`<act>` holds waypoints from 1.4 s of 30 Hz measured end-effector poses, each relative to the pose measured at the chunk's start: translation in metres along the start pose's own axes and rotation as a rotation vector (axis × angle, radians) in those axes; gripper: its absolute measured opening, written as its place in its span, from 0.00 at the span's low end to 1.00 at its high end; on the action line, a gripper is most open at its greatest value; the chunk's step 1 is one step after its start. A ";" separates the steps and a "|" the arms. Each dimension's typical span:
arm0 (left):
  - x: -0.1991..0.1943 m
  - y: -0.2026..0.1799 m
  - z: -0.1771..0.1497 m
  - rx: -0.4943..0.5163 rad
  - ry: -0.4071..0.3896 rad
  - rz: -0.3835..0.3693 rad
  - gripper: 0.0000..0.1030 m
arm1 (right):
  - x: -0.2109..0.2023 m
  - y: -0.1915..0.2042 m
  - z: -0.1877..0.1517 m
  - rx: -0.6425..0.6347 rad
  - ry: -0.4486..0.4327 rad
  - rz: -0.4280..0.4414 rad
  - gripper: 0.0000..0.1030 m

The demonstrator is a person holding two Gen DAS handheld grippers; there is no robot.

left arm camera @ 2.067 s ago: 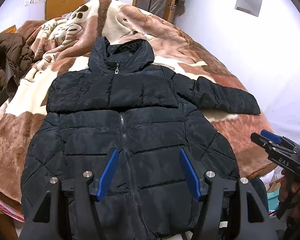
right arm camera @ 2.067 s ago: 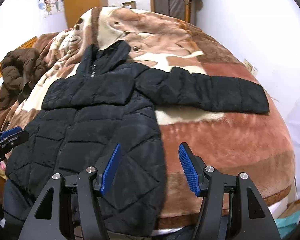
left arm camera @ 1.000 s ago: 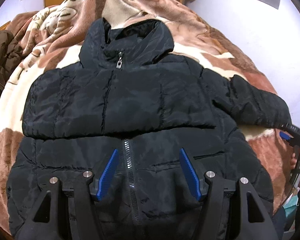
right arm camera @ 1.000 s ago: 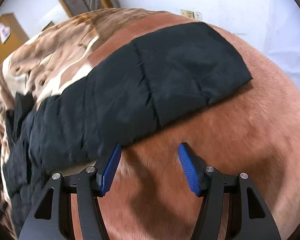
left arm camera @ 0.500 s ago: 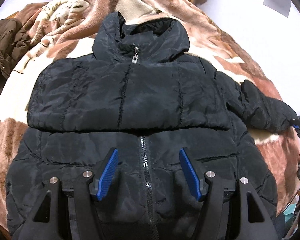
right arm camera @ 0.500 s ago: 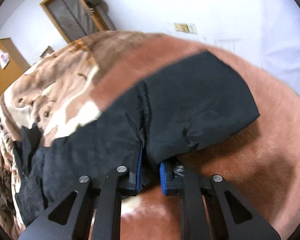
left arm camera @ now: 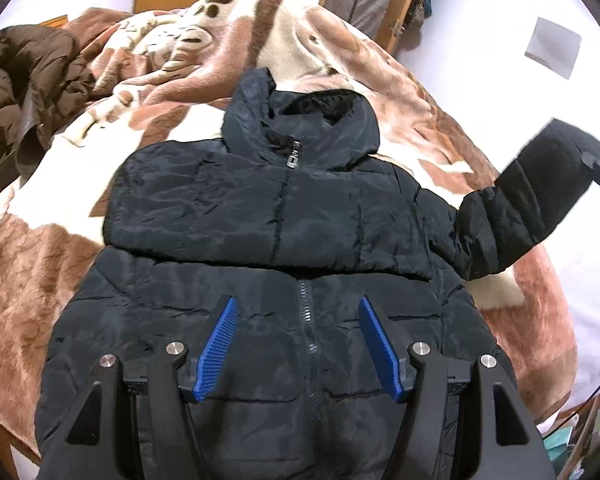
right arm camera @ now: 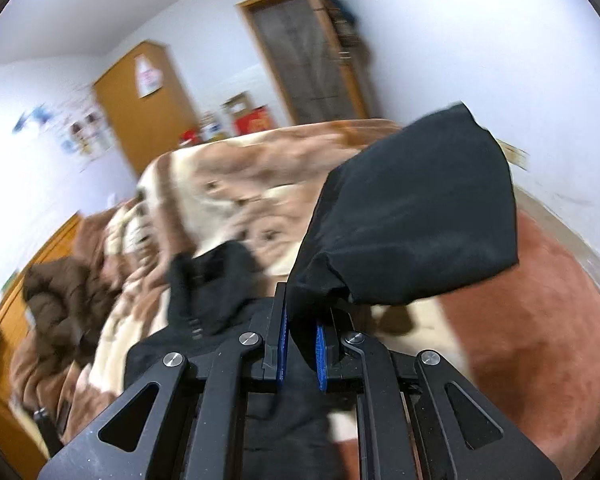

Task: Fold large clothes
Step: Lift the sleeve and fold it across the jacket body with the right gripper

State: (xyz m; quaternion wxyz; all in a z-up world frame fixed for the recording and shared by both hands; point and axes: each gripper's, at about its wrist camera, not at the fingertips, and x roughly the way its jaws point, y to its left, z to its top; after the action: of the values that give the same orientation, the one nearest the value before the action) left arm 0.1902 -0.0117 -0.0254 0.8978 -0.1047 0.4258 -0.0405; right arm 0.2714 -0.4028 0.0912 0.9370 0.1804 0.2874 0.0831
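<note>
Jacket: a black puffer jacket [left arm camera: 284, 240] lies front up and zipped on the bed [left arm camera: 28, 280], hood [left arm camera: 300, 124] toward the head end, hem toward the foot edge
Sleeve: the right-hand sleeve [left arm camera: 532, 192] is lifted off the blanket above the bed's right edge, its cuff end [right arm camera: 416, 216] standing up past the pads
Right tongs [right arm camera: 300, 344]: clenched on the sleeve, blue pads [right arm camera: 283, 344] pinching the black fabric between them
Left tongs [left arm camera: 300, 344]: released, blue pads [left arm camera: 216, 348] spread wide, held over the lower front of the jacket either side of the zipper [left arm camera: 306, 320]
Bed cover: brown and cream patterned blanket [left arm camera: 320, 48]
Other clothing: a brown coat [left arm camera: 24, 76] is heaped near the bed's left edge
</note>
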 end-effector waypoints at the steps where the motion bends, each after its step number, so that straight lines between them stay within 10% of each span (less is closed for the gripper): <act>1: -0.002 0.004 -0.002 -0.009 -0.002 0.002 0.63 | 0.008 0.014 -0.001 -0.019 0.016 0.020 0.11; 16: 0.013 0.089 -0.018 -0.141 0.024 0.059 0.63 | 0.178 0.138 -0.135 -0.200 0.421 0.152 0.13; 20: 0.015 0.094 -0.017 -0.135 0.027 0.066 0.63 | 0.200 0.135 -0.159 -0.196 0.487 0.167 0.31; 23: 0.016 0.092 -0.011 -0.134 0.024 0.061 0.63 | 0.192 0.133 -0.160 -0.181 0.487 0.215 0.48; 29: 0.025 0.070 0.018 -0.100 0.010 0.009 0.66 | 0.141 0.113 -0.123 -0.177 0.349 0.246 0.50; 39: 0.143 0.051 0.073 -0.119 0.143 -0.081 0.74 | 0.111 -0.017 -0.092 -0.033 0.238 -0.045 0.50; 42: 0.160 0.049 0.077 -0.113 0.155 -0.103 0.62 | 0.118 -0.033 -0.095 -0.032 0.253 -0.080 0.43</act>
State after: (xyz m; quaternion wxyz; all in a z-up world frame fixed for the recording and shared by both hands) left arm 0.3502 0.0220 -0.1099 0.8515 -0.1735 0.4897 -0.0706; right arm 0.3166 -0.3752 -0.0546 0.8986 0.1421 0.4089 0.0723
